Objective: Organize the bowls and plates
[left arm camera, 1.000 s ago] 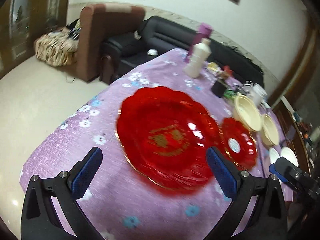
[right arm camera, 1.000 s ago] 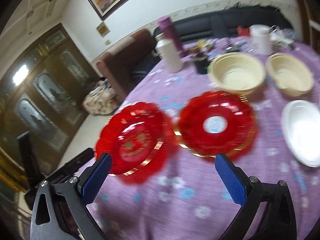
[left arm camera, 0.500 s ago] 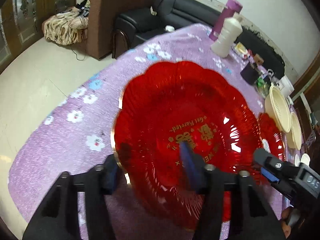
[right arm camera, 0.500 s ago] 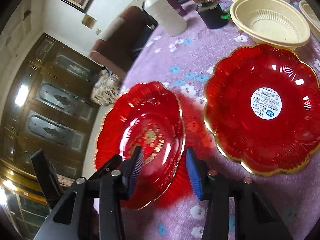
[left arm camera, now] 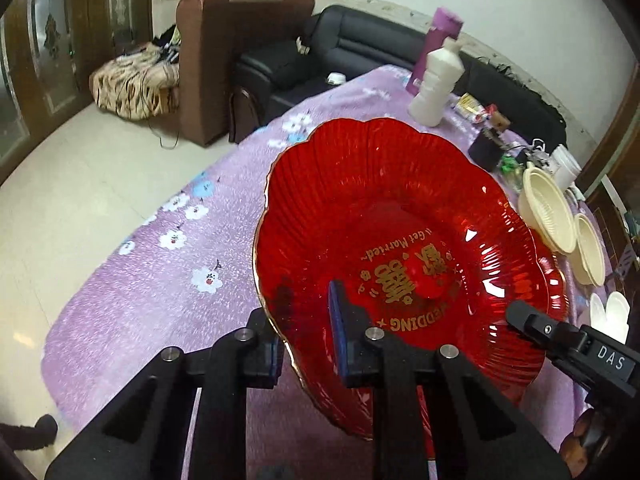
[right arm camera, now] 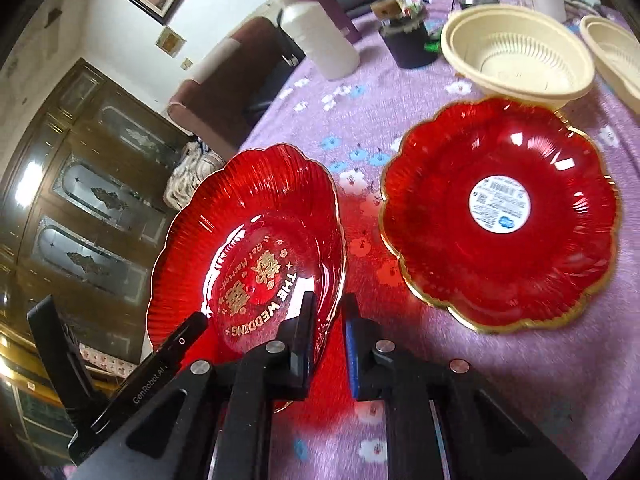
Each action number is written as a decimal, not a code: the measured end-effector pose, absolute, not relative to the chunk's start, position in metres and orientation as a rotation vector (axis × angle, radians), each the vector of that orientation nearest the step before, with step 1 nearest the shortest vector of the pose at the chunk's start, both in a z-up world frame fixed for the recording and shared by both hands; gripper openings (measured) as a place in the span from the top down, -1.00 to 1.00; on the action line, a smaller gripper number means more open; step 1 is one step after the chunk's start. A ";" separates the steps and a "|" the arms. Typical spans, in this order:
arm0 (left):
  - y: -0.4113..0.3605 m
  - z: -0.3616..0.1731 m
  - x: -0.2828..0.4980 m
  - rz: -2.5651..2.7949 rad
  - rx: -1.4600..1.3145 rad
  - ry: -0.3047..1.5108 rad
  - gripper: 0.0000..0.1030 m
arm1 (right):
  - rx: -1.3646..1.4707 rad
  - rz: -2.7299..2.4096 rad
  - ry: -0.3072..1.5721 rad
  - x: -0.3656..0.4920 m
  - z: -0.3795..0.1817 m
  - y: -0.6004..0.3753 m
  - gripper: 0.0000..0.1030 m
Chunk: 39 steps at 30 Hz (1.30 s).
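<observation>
The left gripper (left arm camera: 306, 320) and the right gripper (right arm camera: 328, 330) have both just closed their jaws on the rim of the red wedding plate (left arm camera: 400, 248), each on its own side (one pad inside, one outside). The plate is tilted over the purple tablecloth (left arm camera: 160, 280), beside a second red plate (right arm camera: 500, 212) lying flat near two cream bowls (right arm camera: 516, 52).

The left gripper (left arm camera: 306, 324) is angled downward, its jaws just closed, one finger set either side of a rim. The right gripper (right arm camera: 328, 322) is likewise tilted down, jaws just closed, a rim clamped between its fingers (right arm camera: 306, 320).
</observation>
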State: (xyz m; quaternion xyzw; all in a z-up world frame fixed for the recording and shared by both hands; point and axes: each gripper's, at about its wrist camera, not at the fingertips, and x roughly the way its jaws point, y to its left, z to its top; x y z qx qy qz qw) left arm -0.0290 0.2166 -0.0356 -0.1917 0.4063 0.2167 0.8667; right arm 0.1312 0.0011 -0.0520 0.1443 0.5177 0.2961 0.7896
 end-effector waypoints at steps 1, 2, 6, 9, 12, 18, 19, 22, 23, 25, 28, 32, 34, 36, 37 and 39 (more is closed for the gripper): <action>0.213 -0.031 -0.033 0.453 -0.391 0.835 0.65 | 0.309 0.640 1.098 0.128 -0.047 -0.002 0.77; 0.210 -0.028 -0.036 0.452 -0.385 0.827 0.65 | 0.312 0.642 1.087 0.125 -0.044 -0.004 0.77; 0.206 -0.015 -0.045 0.441 -0.381 0.798 0.65 | 0.317 0.652 1.044 0.113 -0.029 -0.014 0.78; 0.205 -0.008 -0.047 0.443 -0.372 0.782 0.65 | 0.313 0.660 1.025 0.108 -0.023 -0.013 0.78; 0.205 -0.003 -0.051 0.449 -0.368 0.771 0.65 | 0.312 0.668 1.012 0.101 -0.018 -0.015 0.78; 0.207 -0.001 -0.054 0.464 -0.360 0.768 0.65 | 0.308 0.677 1.011 0.100 -0.018 -0.009 0.78; 0.207 -0.001 -0.054 0.465 -0.360 0.770 0.65 | 0.306 0.677 1.012 0.101 -0.018 -0.008 0.78; 0.208 -0.003 -0.052 0.471 -0.357 0.778 0.65 | 0.303 0.678 1.019 0.103 -0.022 -0.004 0.78; 0.208 -0.005 -0.050 0.473 -0.357 0.784 0.65 | 0.303 0.676 1.024 0.104 -0.024 -0.004 0.78; 0.208 -0.008 -0.048 0.476 -0.355 0.792 0.65 | 0.303 0.675 1.031 0.106 -0.027 -0.003 0.78; 0.209 -0.013 -0.045 0.480 -0.356 0.808 0.65 | 0.301 0.672 1.047 0.109 -0.033 -0.001 0.78; 0.208 -0.019 -0.040 0.484 -0.353 0.824 0.65 | 0.302 0.666 1.061 0.111 -0.038 0.000 0.78; 0.209 -0.022 -0.038 0.486 -0.355 0.832 0.65 | 0.300 0.663 1.066 0.112 -0.041 0.001 0.78; 0.209 -0.027 -0.036 0.491 -0.357 0.840 0.65 | 0.300 0.660 1.076 0.113 -0.045 0.003 0.78; 0.210 -0.030 -0.034 0.494 -0.361 0.847 0.65 | 0.298 0.658 1.083 0.114 -0.048 0.004 0.78; 0.211 -0.036 -0.034 0.498 -0.367 0.859 0.64 | 0.295 0.655 1.095 0.116 -0.054 0.007 0.78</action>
